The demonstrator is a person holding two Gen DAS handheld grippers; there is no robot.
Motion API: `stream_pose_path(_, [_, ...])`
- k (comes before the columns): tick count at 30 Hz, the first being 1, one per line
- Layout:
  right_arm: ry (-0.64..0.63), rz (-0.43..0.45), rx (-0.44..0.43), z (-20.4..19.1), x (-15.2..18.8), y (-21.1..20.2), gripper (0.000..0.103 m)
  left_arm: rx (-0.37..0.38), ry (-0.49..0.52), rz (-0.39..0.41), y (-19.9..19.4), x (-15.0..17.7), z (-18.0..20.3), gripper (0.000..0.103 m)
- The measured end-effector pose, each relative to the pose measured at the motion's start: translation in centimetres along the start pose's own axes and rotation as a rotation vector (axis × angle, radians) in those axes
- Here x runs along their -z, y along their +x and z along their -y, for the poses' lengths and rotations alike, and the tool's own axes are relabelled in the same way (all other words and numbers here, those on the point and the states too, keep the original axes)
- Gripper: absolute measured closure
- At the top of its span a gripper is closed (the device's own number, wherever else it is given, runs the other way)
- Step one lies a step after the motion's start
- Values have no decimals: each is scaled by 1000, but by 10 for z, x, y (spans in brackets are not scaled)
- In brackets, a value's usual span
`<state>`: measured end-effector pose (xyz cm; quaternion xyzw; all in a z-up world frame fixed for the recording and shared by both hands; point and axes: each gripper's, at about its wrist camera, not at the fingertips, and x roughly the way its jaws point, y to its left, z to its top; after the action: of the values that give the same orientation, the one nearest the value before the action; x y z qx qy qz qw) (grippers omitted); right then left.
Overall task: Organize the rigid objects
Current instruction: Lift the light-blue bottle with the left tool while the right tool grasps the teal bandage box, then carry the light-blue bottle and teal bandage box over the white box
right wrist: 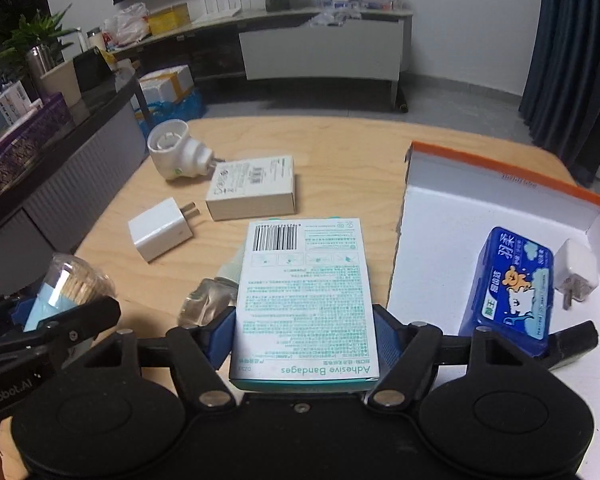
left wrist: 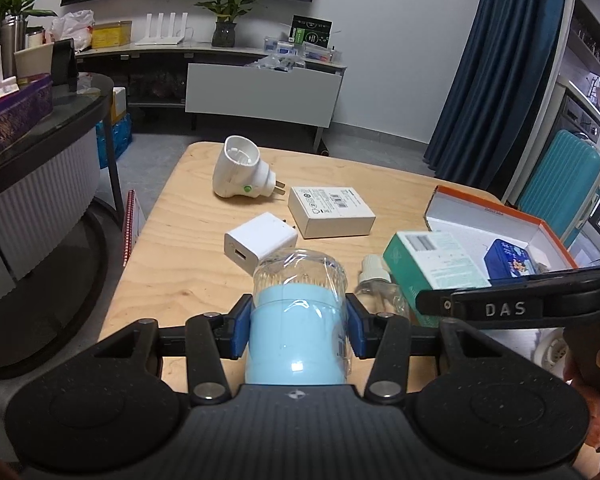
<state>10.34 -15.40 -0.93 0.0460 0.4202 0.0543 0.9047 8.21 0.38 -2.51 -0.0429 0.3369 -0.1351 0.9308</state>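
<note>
Hand-held gripper [right wrist: 304, 340] beside tray edge [right wrist: 400, 216]

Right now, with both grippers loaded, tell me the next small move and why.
Probably carry the bandage box to the right, over the open orange-edged box, and set it down on the bare white floor. The right gripper has it clamped between both pads, and that box already holds a blue pack and a small white charger. The left gripper can wait with its blue bottle.
</note>
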Motion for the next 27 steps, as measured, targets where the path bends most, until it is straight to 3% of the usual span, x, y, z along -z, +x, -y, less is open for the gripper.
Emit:
stream_pose_path(10, [0,128,68,12,34,-68,20,29,-6,8,-15,1,30,55])
stream_pose_path(27, [128,259,151,69,65,-135,20,116,74,20,-29,4,97,55])
